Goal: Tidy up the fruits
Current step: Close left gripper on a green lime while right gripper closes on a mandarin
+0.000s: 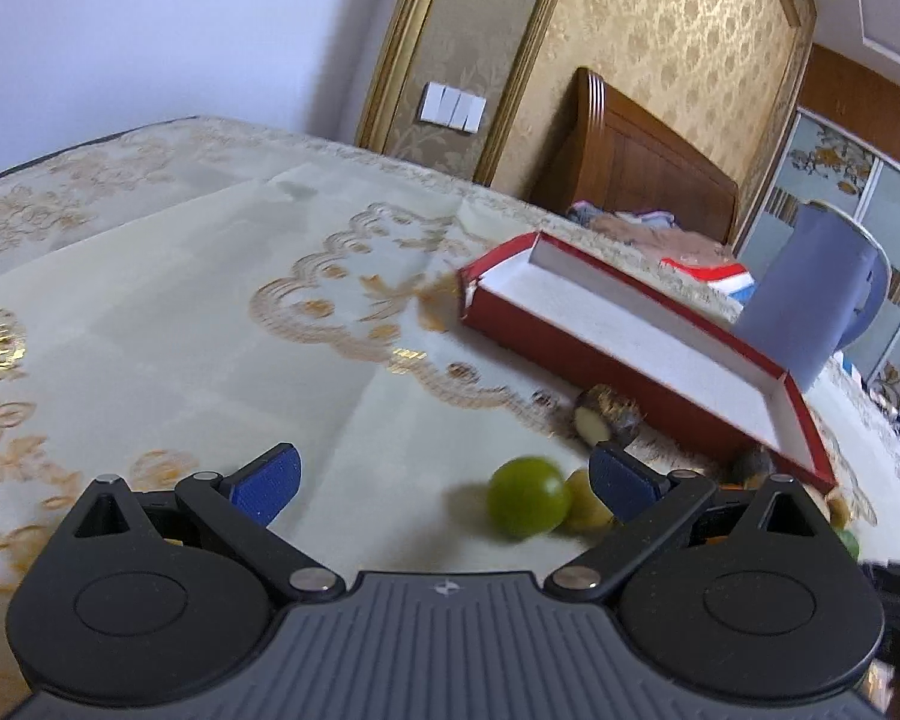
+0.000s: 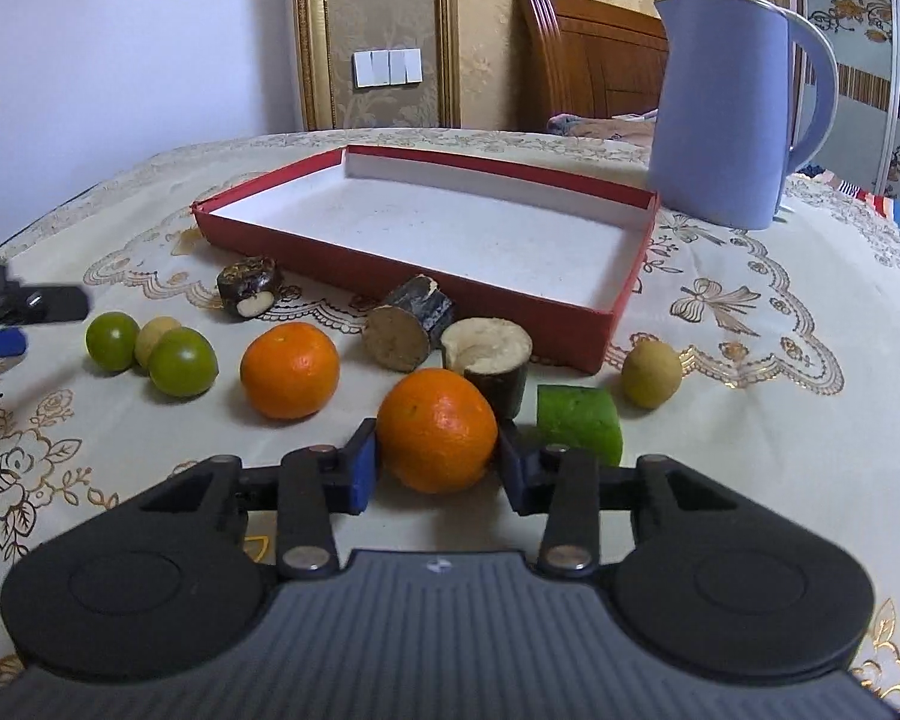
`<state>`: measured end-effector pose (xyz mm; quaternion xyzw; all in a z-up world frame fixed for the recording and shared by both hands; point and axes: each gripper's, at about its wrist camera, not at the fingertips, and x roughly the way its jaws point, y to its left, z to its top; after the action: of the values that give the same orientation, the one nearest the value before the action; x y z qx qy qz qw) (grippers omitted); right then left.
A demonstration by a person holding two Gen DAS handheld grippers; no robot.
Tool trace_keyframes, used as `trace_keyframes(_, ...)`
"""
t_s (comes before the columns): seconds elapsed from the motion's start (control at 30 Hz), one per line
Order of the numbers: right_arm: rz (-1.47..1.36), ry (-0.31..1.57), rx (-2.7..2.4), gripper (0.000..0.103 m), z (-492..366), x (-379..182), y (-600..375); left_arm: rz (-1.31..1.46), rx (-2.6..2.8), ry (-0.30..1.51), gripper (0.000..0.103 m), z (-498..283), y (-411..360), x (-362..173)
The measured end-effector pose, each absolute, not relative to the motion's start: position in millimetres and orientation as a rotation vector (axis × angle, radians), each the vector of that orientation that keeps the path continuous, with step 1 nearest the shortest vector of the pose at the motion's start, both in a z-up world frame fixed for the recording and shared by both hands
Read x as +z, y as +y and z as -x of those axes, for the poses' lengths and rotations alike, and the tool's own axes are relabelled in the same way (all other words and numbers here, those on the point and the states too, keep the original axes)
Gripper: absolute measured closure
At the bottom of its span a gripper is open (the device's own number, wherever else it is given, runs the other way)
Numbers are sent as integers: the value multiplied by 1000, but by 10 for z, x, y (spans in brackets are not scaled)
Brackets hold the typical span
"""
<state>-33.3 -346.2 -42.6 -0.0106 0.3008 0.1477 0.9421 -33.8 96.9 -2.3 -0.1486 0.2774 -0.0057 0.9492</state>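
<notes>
My right gripper [image 2: 437,441] is shut on an orange [image 2: 438,420] that rests on the tablecloth, one blue pad against each side of it. A second orange [image 2: 289,369] lies to its left. Further left are two green limes [image 2: 183,361] [image 2: 112,340] with a small yellowish fruit [image 2: 156,339] between them. My left gripper [image 1: 447,480] stands wide open just above the cloth. A green lime [image 1: 528,504] lies between its fingers, close to the right one, and neither pad touches it. The red box [image 2: 426,276] with a white inside sits behind the fruit and holds nothing.
Dark cut stalk pieces [image 2: 249,288] [image 2: 411,324] [image 2: 492,360] lie along the box's front wall. A green block [image 2: 579,423] and another yellowish fruit [image 2: 651,373] sit to the right. A blue jug [image 2: 726,108] stands behind the box's right corner. The left gripper's tip [image 2: 6,312] shows at the left edge.
</notes>
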Motion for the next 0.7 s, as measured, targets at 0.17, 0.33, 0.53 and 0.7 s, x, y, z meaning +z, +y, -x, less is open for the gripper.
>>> trace_keyframes(0.17, 17, 614, 301, 64, 328, -424, -3472, 217, 4, 577, 0, 416, 908, -27)
trace_keyframes(0.33, 18, 615, 300, 64, 328, -424, -3465, -7, 22, 556, 0, 370, 592, -28)
trace_keyframes(0.53, 17, 615, 301, 64, 328, -423, -3466, -93, -34, 601, 0, 214, 485, -49)
trace_keyframes(0.7, 16, 616, 301, 64, 329, -422, -3469, -72, -29, 674, 0, 0, 540, -111)
